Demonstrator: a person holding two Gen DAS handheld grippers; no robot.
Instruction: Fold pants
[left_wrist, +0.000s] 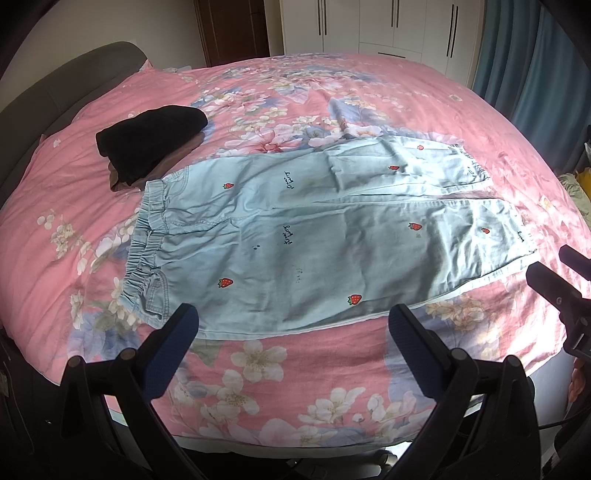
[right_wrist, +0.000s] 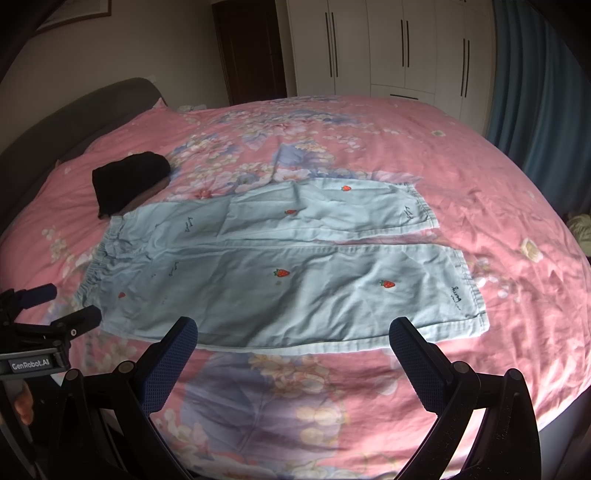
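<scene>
Fingers (left_wrist: 413, 332) of both grippers are held open just short of the pants (left_wrist: 314, 236), laid crosswise, waistband leftward.

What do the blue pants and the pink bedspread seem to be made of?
The pants look like thin, soft, washed denim or cotton: matte pale blue, finely creased, with stitched seams, a gathered elastic waistband and small strawberry motifs. The bedspread looks like printed woven cotton: matte pink with flowers, lying in shallow wrinkles. Neither fibre can be told for certain by sight.
</scene>
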